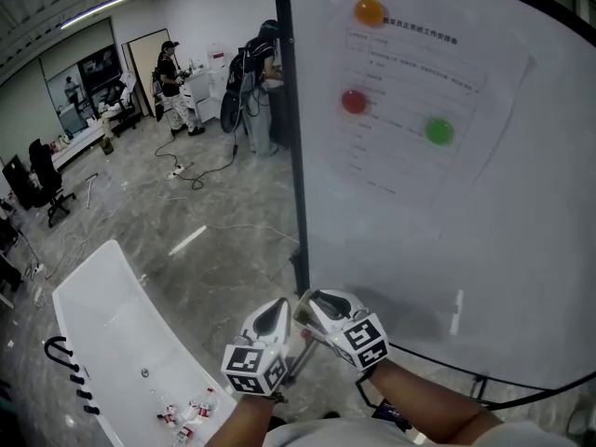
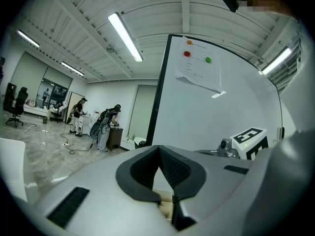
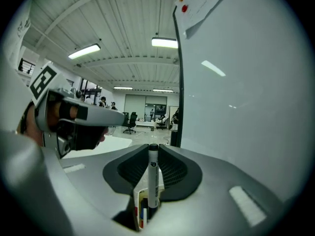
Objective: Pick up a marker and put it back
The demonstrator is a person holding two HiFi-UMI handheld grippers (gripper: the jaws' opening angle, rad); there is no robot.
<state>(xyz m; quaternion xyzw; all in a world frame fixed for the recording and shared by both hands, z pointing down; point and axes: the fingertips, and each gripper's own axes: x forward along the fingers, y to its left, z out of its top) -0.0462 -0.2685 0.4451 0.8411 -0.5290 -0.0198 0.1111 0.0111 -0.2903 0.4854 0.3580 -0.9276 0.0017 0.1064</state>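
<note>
A dark marker with a white label stands upright between the pads of my right gripper, which is shut on it; a small printed box shows behind the marker's base. In the head view both grippers sit low and close together, the right gripper beside the whiteboard's left edge and the left gripper just left of it. My left gripper has its tips together with nothing between them. The marker itself does not show clearly in the head view.
A sheet of paper hangs on the whiteboard under orange, red and green magnets. A white table with small items stands at lower left. People, chairs and cables fill the far room.
</note>
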